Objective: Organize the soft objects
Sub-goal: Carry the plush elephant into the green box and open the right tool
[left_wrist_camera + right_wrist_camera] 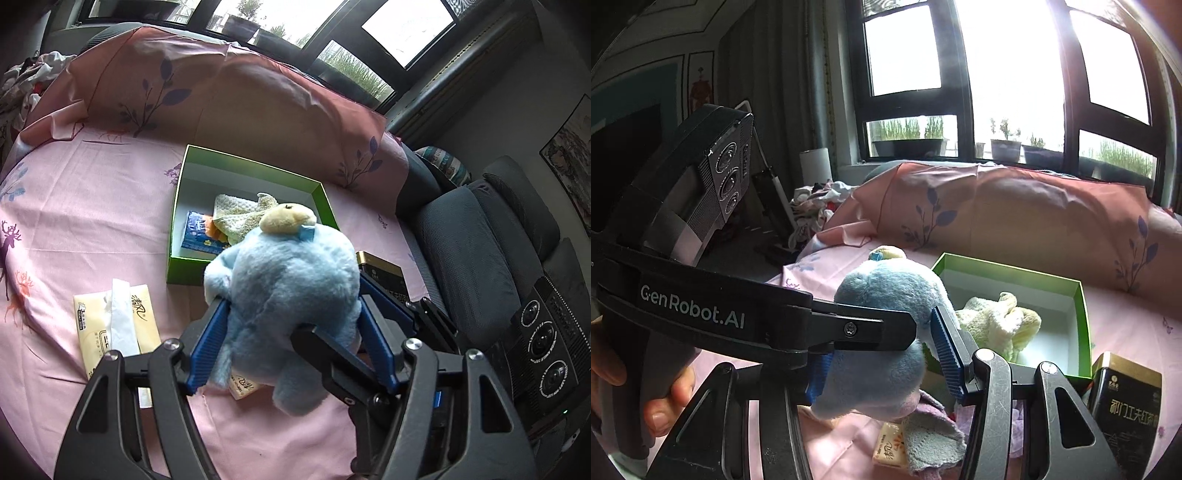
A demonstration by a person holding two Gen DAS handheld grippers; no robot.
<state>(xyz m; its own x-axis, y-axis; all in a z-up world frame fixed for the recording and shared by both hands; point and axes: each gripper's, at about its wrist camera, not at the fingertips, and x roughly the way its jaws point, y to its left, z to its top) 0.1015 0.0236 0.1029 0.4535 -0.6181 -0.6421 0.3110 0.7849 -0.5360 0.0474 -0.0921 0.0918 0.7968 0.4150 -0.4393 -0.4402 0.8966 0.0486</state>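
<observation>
A light blue plush toy (288,291) with a cream head hangs above the pink bed, just in front of the green box (177,266). My left gripper (291,310) is shut on it, its blue pads (208,343) pressing into both flanks. My right gripper (879,360) is shut on the same blue plush toy (886,291) from the other side; its right pad (945,347) digs into the fur. A black finger of the left gripper (871,328) crosses in front. The green box (1082,317) holds a cream towel (236,214) and a blue tissue pack (197,232).
A yellow tissue pack (118,325) lies on the pink sheet (92,206) at the left. A black and gold tin (1123,398) stands right of the box. A small tissue packet (890,446) and a grey cloth (931,439) lie under the toy. Pink pillows and windows are behind; grey cushions (472,251) on the right.
</observation>
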